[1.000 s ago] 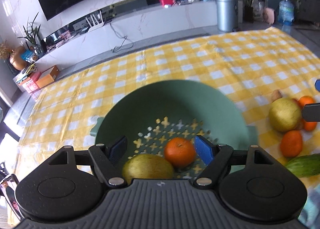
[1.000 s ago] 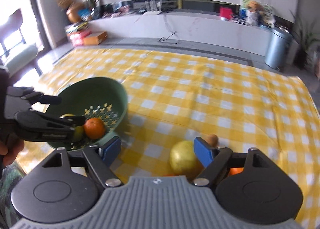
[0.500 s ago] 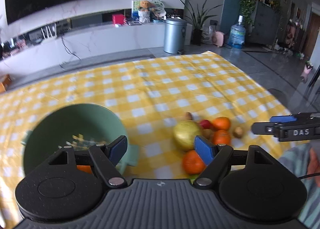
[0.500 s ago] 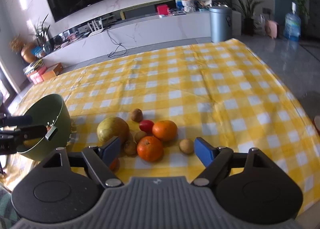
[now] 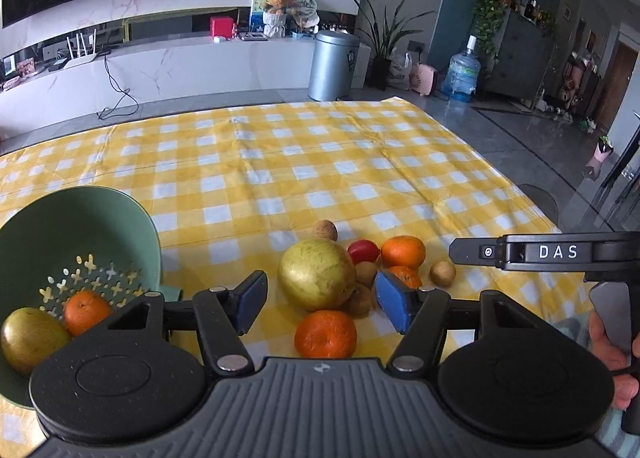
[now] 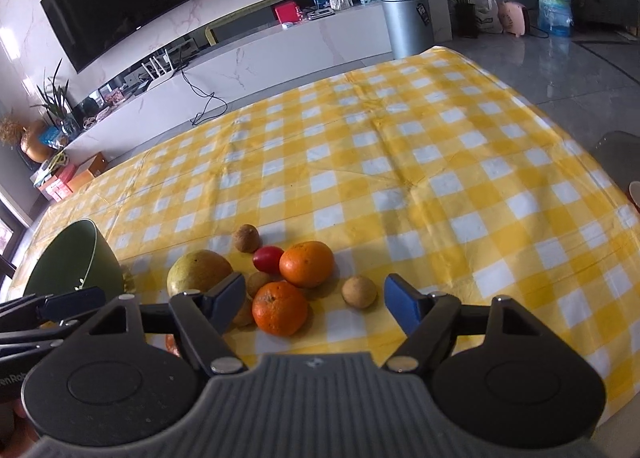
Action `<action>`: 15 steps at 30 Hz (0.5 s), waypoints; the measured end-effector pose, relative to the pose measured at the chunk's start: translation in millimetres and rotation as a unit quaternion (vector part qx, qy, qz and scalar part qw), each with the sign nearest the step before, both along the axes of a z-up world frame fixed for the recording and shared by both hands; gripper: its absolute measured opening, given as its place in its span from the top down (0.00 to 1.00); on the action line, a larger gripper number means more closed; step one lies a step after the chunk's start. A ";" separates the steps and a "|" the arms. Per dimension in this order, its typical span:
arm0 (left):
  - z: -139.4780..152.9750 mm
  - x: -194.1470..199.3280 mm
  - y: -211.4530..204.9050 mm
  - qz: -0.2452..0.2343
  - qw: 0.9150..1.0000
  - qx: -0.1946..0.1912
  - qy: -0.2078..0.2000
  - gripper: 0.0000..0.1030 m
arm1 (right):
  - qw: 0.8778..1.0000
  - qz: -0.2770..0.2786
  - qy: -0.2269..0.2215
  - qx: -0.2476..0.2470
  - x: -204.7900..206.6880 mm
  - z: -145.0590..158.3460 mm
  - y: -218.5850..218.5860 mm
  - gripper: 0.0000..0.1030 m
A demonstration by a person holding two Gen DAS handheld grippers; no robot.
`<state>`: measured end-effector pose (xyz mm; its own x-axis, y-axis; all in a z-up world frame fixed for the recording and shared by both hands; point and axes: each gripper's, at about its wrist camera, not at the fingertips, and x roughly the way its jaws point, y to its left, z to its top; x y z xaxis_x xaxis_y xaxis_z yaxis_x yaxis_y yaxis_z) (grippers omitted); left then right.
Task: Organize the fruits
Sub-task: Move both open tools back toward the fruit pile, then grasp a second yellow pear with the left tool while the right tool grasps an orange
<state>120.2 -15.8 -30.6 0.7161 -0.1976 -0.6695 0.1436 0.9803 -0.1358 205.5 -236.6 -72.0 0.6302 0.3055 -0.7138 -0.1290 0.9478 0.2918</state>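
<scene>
A steel bin [image 5: 334, 65] (lidded) stands beside a water jug [image 5: 463, 73].

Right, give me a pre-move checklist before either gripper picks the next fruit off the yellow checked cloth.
1. Left gripper empty, jaws closing: ok.
2. Right gripper empty, jaws closing: ok.
3. Green perforated colander has room, holding only one orange and one yellow-green round fruit: ok.
4. Nearest loose orange unobstructed from above: ok.
5. Large yellow-green pomelo-like fruit fits the jaws: cannot tell.
6. Grippers apart: ok.
</scene>
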 end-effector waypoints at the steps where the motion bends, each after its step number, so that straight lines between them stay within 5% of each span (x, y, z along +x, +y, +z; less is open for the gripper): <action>1: -2.5 2.0 -0.4 0.004 1.000 -0.003 -0.001 0.26 | 1.000 0.002 -0.003 -0.003 1.4 -0.6 1.6 0.30; 7: -19.3 15.5 -3.9 0.026 1.000 0.000 0.008 0.18 | 1.000 0.007 -0.006 0.004 14.6 -7.9 11.5 0.35; 15: -31.3 28.9 -3.1 0.031 0.999 -0.005 0.008 0.14 | 0.998 -0.024 0.043 0.048 47.3 -30.2 9.0 0.39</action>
